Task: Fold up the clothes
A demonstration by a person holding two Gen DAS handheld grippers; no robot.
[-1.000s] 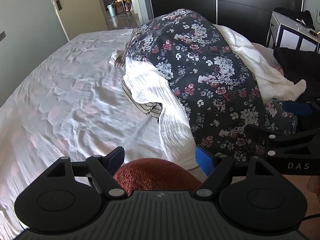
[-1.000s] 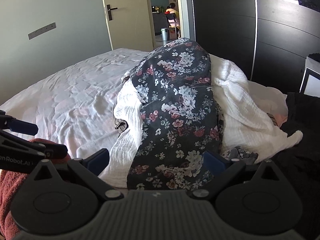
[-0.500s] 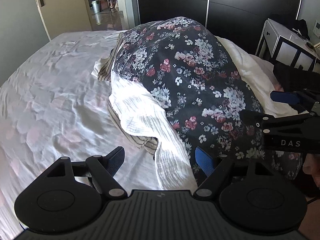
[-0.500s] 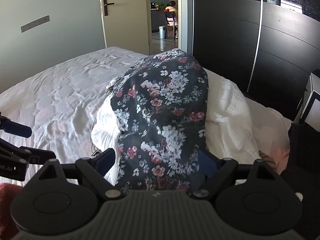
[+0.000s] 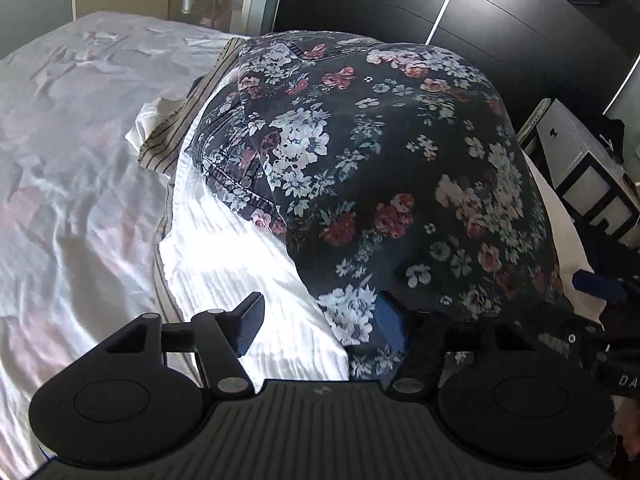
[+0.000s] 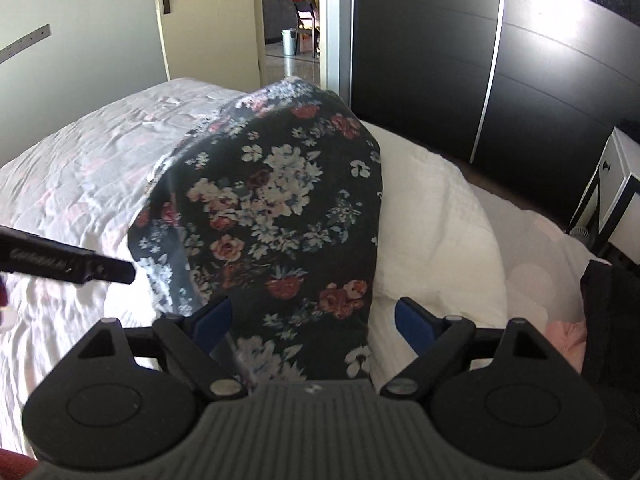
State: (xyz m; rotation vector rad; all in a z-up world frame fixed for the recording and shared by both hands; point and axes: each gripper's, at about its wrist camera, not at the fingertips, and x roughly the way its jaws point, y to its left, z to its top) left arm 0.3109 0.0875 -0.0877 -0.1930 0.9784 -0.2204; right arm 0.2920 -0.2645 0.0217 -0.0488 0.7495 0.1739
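Clothes [image 5: 380, 184] still heaped unfolded on the bed [image 5: 80, 168].
Left gripper [image 5: 320, 320] jaws closing around the floral hem; right gripper [image 6: 308, 316] jaws wide astride it, nothing gripped yet.

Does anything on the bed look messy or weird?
Yes. The clothes sit in one big heap: a dark flowery garment is draped over a white crinkly cloth, and a striped piece pokes out crumpled underneath. Nothing there is folded. The bed sheet is wrinkly too.
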